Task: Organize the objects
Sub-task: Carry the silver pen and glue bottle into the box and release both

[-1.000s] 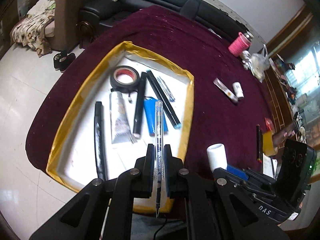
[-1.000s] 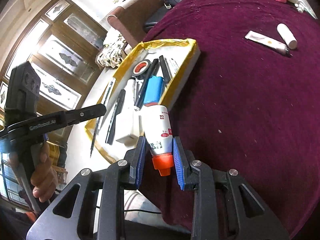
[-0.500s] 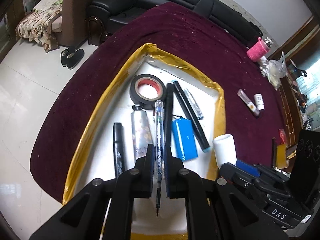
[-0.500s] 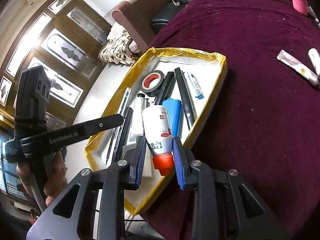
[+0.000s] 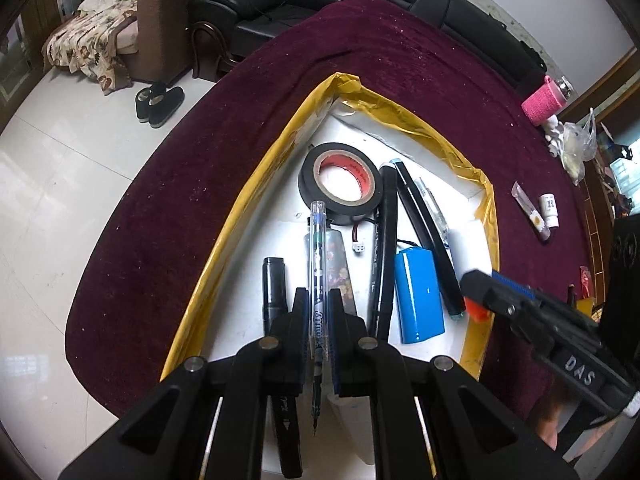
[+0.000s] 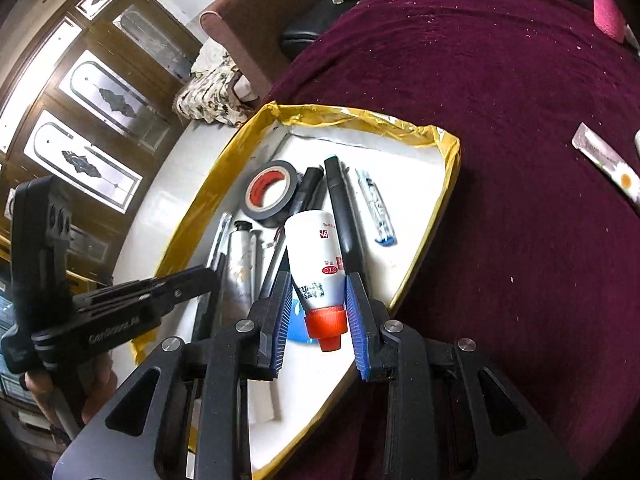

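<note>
A white tray with a yellow taped rim (image 5: 256, 184) (image 6: 444, 184) lies on the maroon cloth. My left gripper (image 5: 318, 320) is shut on a clear blue pen (image 5: 318, 248), held above the tray's near left part. My right gripper (image 6: 318, 292) is shut on a white bottle with an orange cap (image 6: 316, 256), hanging over the tray's near right side; in the left wrist view it enters from the right (image 5: 480, 292). In the tray lie a black tape roll (image 5: 340, 178) (image 6: 272, 194), black markers (image 5: 386, 248), a blue battery pack (image 5: 420, 294), a silver tube (image 6: 240, 264) and a small clear lighter (image 6: 376, 208).
On the cloth right of the tray lie a flat flowered tube (image 5: 530, 210) (image 6: 608, 166) and a small white bottle (image 5: 550, 210). A pink roll (image 5: 544, 98) stands at the far edge. A black sofa (image 5: 360, 4) is behind the table. A hand (image 6: 48, 392) holds the left gripper's handle.
Both grippers have moved in over the tray, the left one lower toward it with the pen, the right one leftward with the bottle. Both grips stay the same.
</note>
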`<state>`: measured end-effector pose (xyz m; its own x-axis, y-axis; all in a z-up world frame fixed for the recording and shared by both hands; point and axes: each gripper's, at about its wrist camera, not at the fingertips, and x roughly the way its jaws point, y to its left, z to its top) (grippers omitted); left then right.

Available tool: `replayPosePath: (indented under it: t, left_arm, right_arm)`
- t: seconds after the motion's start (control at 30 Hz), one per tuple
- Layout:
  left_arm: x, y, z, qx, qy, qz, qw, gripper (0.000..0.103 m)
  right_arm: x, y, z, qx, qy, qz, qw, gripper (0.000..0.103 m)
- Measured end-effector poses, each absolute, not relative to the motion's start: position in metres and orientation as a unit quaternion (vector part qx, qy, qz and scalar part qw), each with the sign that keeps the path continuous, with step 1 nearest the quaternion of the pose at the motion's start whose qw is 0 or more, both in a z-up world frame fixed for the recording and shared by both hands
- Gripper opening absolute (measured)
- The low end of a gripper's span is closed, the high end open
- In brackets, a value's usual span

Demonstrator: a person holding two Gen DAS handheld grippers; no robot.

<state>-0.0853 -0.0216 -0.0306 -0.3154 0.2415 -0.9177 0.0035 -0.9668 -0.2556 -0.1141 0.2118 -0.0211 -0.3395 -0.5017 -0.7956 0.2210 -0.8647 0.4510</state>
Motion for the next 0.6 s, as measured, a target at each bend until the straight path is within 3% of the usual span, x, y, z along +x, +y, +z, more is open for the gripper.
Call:
replayPosePath:
  t: [0.6]
  left_arm:
    - [-0.088, -0.027, -0.041, -0.588, -0.109, 0.799, 0.067, 0.007]
  right_arm:
    - [-0.133, 0.199, -0.030, 0.531, -0.105, -0.815, 0.206, 0.027]
